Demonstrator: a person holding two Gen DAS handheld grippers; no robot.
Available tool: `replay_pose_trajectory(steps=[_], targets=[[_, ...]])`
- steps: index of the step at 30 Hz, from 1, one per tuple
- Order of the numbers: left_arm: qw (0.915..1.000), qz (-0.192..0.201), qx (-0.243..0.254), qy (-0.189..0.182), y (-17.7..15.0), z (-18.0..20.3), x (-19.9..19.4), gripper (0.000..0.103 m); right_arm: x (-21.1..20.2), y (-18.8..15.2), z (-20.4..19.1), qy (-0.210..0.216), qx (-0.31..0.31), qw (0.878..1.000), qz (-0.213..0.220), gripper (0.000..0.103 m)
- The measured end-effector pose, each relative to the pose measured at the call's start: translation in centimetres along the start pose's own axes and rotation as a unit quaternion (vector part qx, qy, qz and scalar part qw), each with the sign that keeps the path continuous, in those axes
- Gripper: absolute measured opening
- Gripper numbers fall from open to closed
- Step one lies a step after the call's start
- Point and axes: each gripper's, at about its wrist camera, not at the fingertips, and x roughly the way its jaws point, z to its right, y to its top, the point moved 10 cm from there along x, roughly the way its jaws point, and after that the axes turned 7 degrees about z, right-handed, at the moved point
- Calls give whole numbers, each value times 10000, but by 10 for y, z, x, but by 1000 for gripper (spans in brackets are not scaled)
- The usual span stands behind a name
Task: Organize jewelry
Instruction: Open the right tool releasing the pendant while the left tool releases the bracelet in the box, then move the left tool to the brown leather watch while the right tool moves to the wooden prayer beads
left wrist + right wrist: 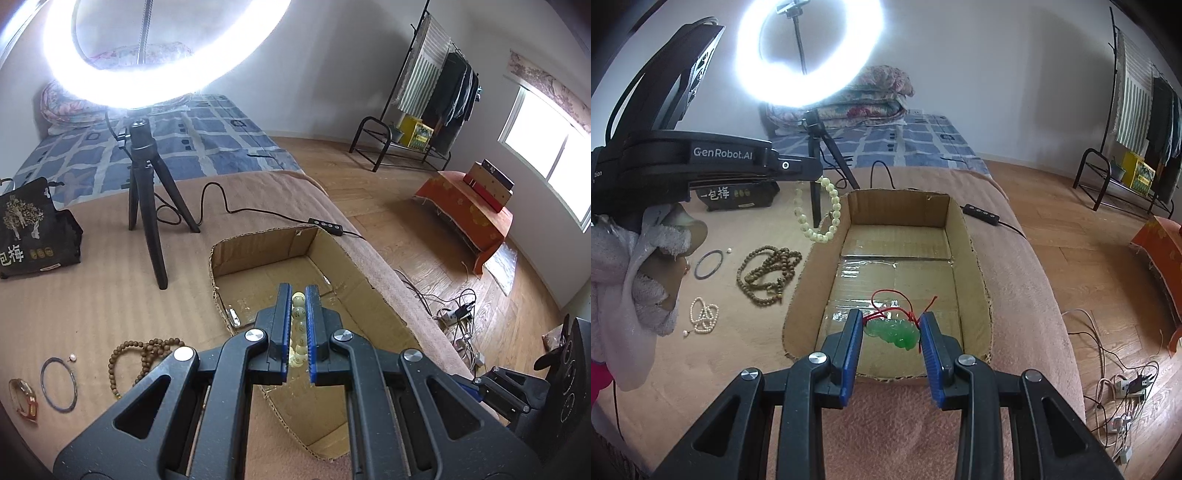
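My left gripper (298, 291) is shut on a pale cream bead bracelet (297, 321) and holds it above the open cardboard box (258, 240). The right wrist view shows that bracelet (827, 210) hanging from the left gripper beside the box's (975, 251) left wall. My right gripper (891, 321) is open above the near end of the box. A green jade pendant on a red cord (895, 332) lies on the box floor between its fingers. Brown wooden beads (768, 269), a dark bangle (709, 264) and a white pearl strand (703, 315) lie on the pink blanket left of the box.
A ring light on a black tripod (147, 192) stands behind the box, its cable and switch (327, 225) along the far rim. A black bag (33, 229) sits at far left. An orange-banded bangle (24, 402) and a small pearl (72, 357) lie near the blanket's edge.
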Motion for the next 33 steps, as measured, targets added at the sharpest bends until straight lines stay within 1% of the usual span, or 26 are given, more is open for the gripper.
replay_pose_trajectory(steps=[5,10,12,13,14,15,17,19,21,23,25,33], targets=[[9998,-173,10,19,-6,2,10,5,4,-3,5,-10,64,10000,-44,32],[9996,-266,18,89,-9,-1,15,6,6,-2,6,-17,73,10000,-32,34],[9996,-259,4,94,-9,-2,14,23,5,-2,6,-44,46,10000,-20,44],[9997,-230,20,107,-9,-2,14,39,5,-2,6,-56,38,10000,-2,56],[9997,-176,46,131,-8,-3,12,45,4,-1,6,-93,28,9999,35,66],[9998,-134,72,139,-7,-2,11,45,3,-1,6,-114,22,9999,62,70],[9997,-129,129,172,-6,-2,9,46,1,0,6,-142,7,9998,108,82],[9996,-146,141,173,-6,-1,9,46,0,1,5,-161,-5,9998,130,89],[9997,-153,129,145,-6,0,7,46,-1,1,4,-192,-13,9997,137,89],[9997,-132,121,143,-5,-1,4,58,-2,2,3,-207,-17,9997,150,90],[9998,-51,125,152,-3,-1,1,62,-5,2,2,-218,-21,9996,170,91],[9997,28,96,202,-1,-8,-17,62,-17,4,-2,-219,-10,9995,233,91]])
